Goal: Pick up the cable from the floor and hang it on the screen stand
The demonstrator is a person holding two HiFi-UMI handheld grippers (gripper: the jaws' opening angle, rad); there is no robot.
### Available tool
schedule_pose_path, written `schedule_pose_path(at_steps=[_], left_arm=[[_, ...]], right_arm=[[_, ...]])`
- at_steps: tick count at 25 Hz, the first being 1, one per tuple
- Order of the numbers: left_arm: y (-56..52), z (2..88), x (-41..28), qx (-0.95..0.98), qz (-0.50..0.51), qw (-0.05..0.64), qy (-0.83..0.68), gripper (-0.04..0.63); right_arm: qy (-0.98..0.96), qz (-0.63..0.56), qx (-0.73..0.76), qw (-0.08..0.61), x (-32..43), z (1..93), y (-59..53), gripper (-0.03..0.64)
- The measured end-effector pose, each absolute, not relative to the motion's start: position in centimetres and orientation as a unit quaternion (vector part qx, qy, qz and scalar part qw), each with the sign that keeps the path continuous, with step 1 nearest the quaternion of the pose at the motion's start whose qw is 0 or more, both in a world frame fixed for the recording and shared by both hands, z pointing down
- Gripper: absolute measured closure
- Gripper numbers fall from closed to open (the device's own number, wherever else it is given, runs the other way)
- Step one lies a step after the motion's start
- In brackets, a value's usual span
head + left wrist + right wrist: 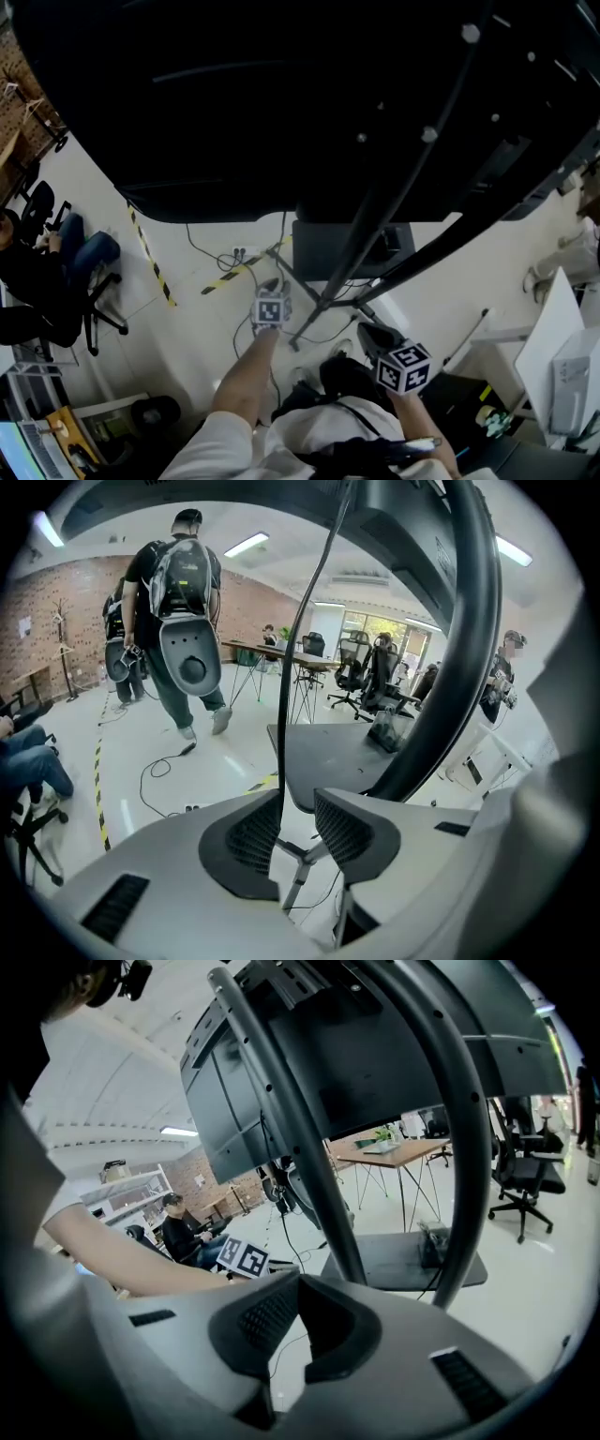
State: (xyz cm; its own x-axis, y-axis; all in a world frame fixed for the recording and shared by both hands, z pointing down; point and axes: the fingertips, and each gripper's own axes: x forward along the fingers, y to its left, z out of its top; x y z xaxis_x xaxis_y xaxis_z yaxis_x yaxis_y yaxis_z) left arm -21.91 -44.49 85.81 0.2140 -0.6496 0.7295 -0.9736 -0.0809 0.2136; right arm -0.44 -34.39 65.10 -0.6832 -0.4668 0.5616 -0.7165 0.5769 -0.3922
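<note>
A thin black cable [281, 728] hangs straight down from the top of the screen stand and passes between the jaws of my left gripper [297, 803]. That gripper is open and its pads do not touch the cable. In the head view the left gripper [272, 286] is held out in front of the stand's black base plate [352, 248], under the big dark screen [281, 94]. The thick curved stand pole [469, 649] rises just right of the cable. My right gripper [298, 1288] is shut with nothing in it, close to two stand poles [309, 1147].
A person with a backpack [178, 621] walks away across the pale floor. Another person sits on a chair at the left [28, 262]. Yellow-black tape [150, 258], a power strip with loose cords [239, 253], office chairs and desks [375, 677] and white furniture [553, 347] surround the stand.
</note>
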Motion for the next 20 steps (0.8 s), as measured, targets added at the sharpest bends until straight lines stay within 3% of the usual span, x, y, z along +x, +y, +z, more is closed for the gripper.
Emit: schedule_pose_path(at_steps=[12,15,20], left_arm=[[-46.8,89.8,-22.4,0.681,0.283,0.353,-0.576,0.480],[-46.5,90.0,-22.3,0.678,0.292,0.353,-0.575,0.569],[-45.2,89.4,-21.1,0.690,0.286,0.356,-0.562,0.572]], right_arm=[[-0.852,0.324,0.352,0.215,1.5,66.6,-35.6,0.609],[-0.851,0.325,0.353,0.213,1.6,66.6,-36.1,0.609],[-0.853,0.325,0.349,0.210,1.2,66.6,-37.0,0.609]])
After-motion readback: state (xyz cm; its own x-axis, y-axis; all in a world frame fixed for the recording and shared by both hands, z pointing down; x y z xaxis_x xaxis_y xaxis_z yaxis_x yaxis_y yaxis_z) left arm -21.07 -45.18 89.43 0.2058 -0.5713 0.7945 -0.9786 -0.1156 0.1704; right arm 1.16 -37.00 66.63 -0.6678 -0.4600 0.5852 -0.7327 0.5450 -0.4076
